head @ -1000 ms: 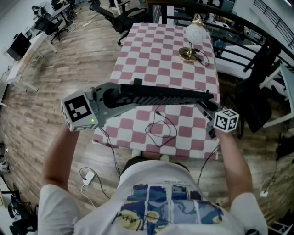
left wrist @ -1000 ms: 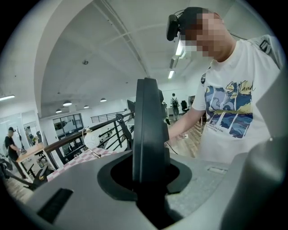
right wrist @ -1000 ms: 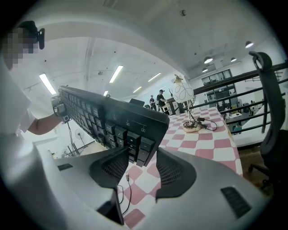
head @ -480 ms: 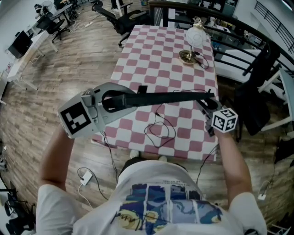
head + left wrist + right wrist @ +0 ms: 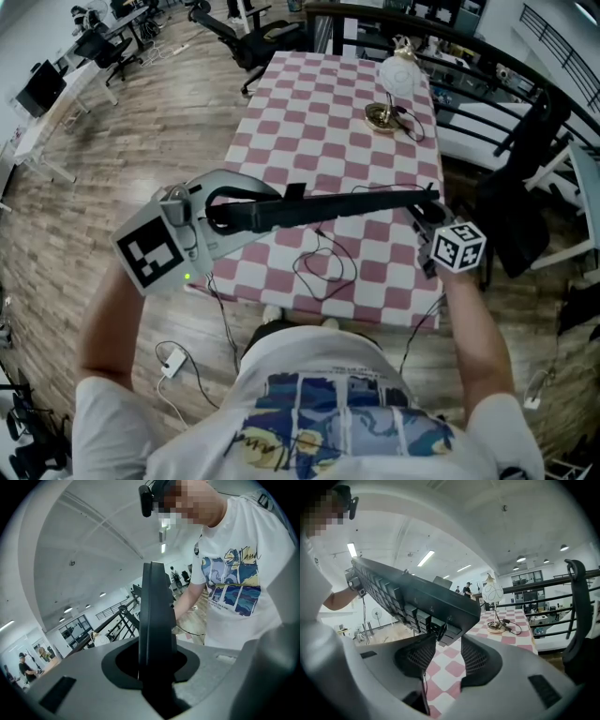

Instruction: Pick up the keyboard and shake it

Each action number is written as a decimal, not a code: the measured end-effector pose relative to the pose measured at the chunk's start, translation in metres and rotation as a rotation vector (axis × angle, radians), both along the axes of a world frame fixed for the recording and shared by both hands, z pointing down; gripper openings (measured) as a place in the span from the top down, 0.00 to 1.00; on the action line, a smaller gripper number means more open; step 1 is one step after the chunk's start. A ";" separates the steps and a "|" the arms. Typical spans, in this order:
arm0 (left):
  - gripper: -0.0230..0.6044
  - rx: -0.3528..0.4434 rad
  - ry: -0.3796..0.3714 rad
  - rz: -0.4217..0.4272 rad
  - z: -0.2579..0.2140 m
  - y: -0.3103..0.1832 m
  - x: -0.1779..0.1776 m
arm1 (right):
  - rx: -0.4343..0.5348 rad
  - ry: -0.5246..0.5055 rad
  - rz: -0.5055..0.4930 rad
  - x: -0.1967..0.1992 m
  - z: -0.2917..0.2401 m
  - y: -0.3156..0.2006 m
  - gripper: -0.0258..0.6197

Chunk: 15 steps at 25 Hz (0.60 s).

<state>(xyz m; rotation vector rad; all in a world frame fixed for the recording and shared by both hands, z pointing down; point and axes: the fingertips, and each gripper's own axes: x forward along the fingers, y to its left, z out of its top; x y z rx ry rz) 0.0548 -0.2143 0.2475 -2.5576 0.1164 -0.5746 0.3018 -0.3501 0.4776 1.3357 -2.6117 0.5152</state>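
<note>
A long black keyboard hangs in the air above the near half of the checkered table, turned almost on edge. My left gripper is shut on its left end; in the left gripper view the keyboard stands as a narrow slab rising out of the jaws. My right gripper is at the right end. In the right gripper view the keyboard's corner, keys facing down-left, sits between the fingertips, and the jaws are closing on it.
A lamp with a white globe shade stands at the table's far right, its cord beside it. The keyboard's black cable loops on the cloth and drops over the near edge. Office chairs stand beyond the table; a black railing runs on the right.
The keyboard has rolled from nearly flat to almost on edge. My left gripper has swung a little down and to the left with it. The right gripper has stayed in place.
</note>
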 end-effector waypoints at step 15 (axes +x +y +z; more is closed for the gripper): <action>0.82 0.055 -0.033 0.009 -0.010 0.006 0.007 | 0.019 -0.006 0.006 0.004 -0.011 -0.002 0.70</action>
